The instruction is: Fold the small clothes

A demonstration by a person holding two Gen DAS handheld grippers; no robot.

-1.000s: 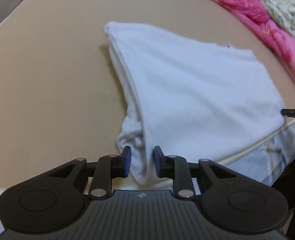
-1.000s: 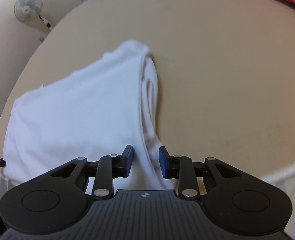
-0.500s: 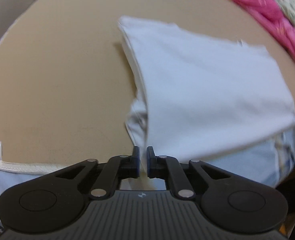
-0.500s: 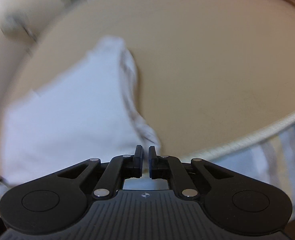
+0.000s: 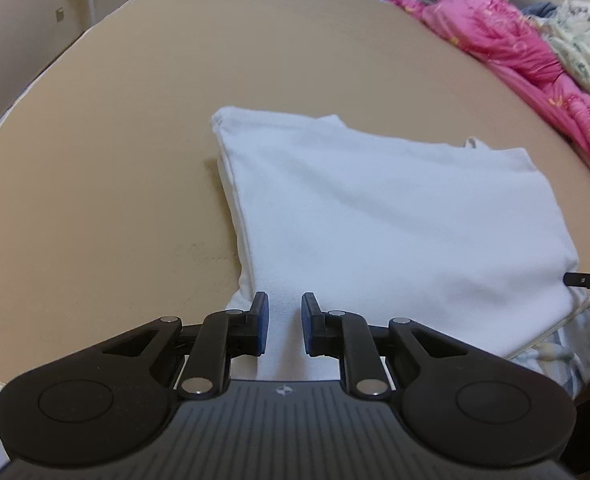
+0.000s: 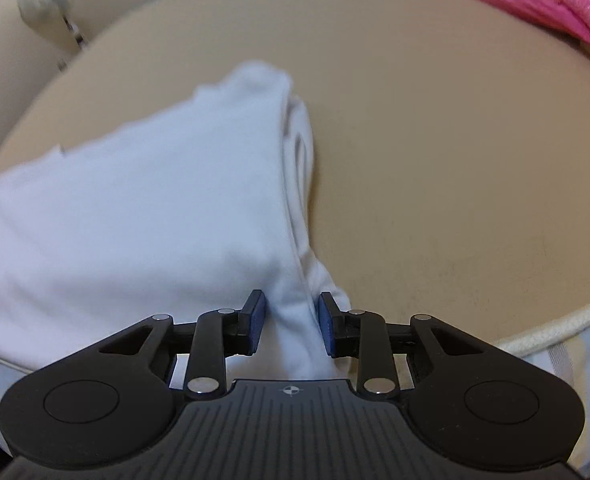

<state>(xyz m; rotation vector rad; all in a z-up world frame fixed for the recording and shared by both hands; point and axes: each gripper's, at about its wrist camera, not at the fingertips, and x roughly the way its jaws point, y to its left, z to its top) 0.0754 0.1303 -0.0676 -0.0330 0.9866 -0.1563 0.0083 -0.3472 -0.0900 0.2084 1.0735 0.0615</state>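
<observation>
The white garment (image 5: 395,216) lies on the tan bed (image 5: 135,140), near its front edge, already folded into a rough rectangle. Doubled layers show along its left side in the left view and along its right side in the right view. So I judge the side folds done. What is left, I think, is bringing the near end over the far end to halve it, and then tidying the edges.

My left tongs (image 5: 282,326) point steeply down at the near left corner of the garment. Their jaws have just been opening and now stand a little apart, with white cloth showing in the gap; the pads do not seem to press on it. My right tongs (image 6: 289,326) point steeply down at the near right corner. They too have just been opening, stand somewhat wider, and a bunched ridge of cloth sits between the blue pads (image 6: 255,320) without being pinched, as far as I can see.

Both hands sit low at the front edge of the bed, one at each near corner. A pink quilt (image 5: 515,52) lies bunched at the far right, well apart from the garment.
</observation>
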